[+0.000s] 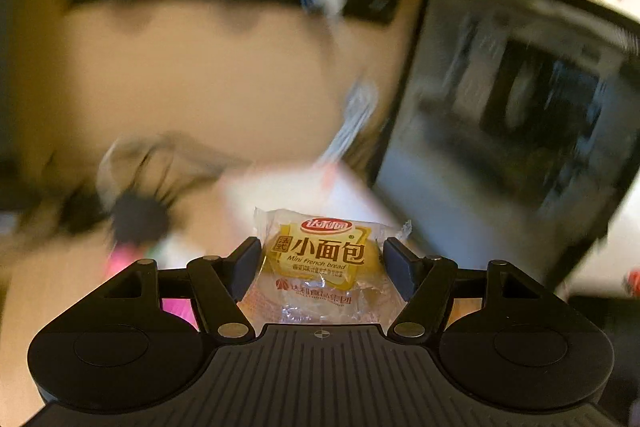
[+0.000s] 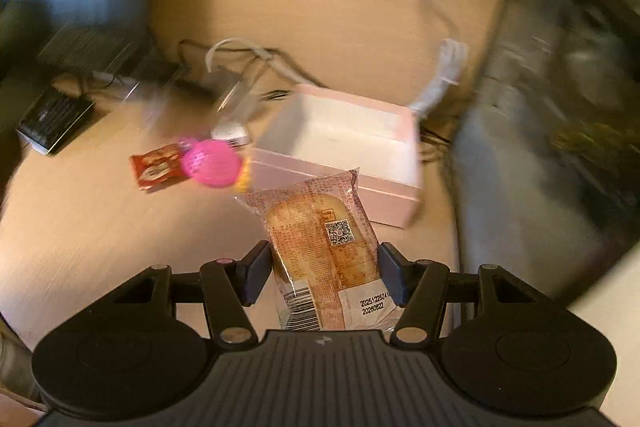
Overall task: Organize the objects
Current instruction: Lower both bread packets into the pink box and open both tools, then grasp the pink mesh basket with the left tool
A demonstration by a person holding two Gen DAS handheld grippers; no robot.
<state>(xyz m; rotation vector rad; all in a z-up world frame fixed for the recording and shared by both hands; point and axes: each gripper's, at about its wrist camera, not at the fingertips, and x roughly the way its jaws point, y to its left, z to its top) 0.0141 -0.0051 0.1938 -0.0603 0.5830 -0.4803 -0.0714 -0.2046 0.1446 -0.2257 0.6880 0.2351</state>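
- Nearest the left lens, the left claw [image 1: 322,261] has its two black pads pressed to the sides of a small clear-wrapped bun with a yellow "Mini French bread" label [image 1: 320,259]; it holds the packet off the worktop, jaws fairly wide because the bun is wide.
- Right claw [image 2: 320,273] grips a longer clear packet of golden bread printed in red with a QR square [image 2: 320,247], pads against both flanks, packet pointing forward towards the pale pink open cardboard box [image 2: 396,199].
- Risk, as I judge it: both wrappers are slick film around soft bread, so a hard squeeze could crush the bread, and a light one could let the packet slide out during a fast swing; the surroundings are smeared with motion.
- Two claws heading for one box may knock each other or the rim.
- On the light wooden worktop [image 2: 100,235], a bright pink perforated plastic ball [image 2: 210,163] and a red snack sachet [image 2: 158,167] lie just left of the box, with white cables behind that could snag.
- That box looks empty from here.
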